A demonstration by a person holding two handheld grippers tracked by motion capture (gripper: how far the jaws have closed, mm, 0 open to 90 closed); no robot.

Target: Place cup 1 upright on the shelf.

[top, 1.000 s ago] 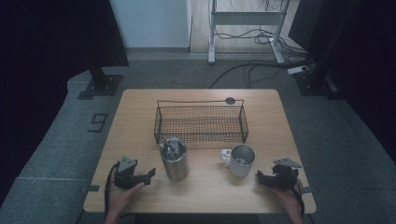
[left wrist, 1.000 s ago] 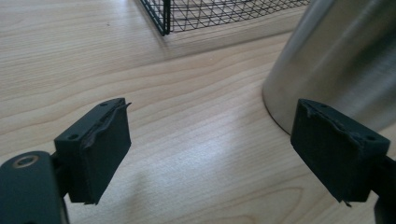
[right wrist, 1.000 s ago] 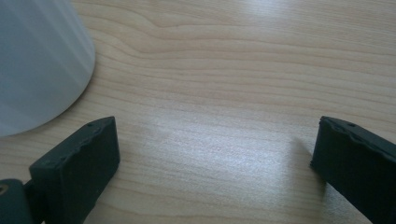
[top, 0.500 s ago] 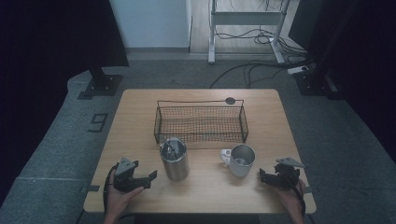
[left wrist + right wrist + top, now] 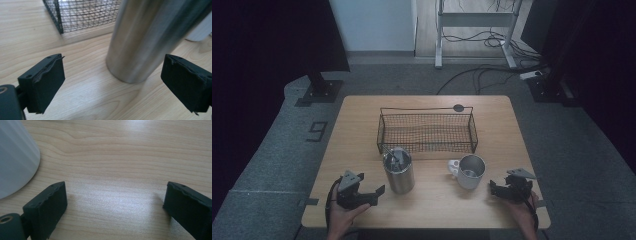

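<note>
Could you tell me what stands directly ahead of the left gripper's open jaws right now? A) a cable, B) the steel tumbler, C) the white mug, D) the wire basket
B: in the left gripper view the steel tumbler stands upright on the table between and beyond the left gripper, whose jaws are spread wide and clear of it.

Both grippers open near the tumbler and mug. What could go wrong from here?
The steel tumbler is tall and narrow; if the left gripper, open close beside it, nudges it, it may tip toward the wire basket. The white mug sits off to one side of the open right gripper, so a straight close would likely miss or shove it.
</note>
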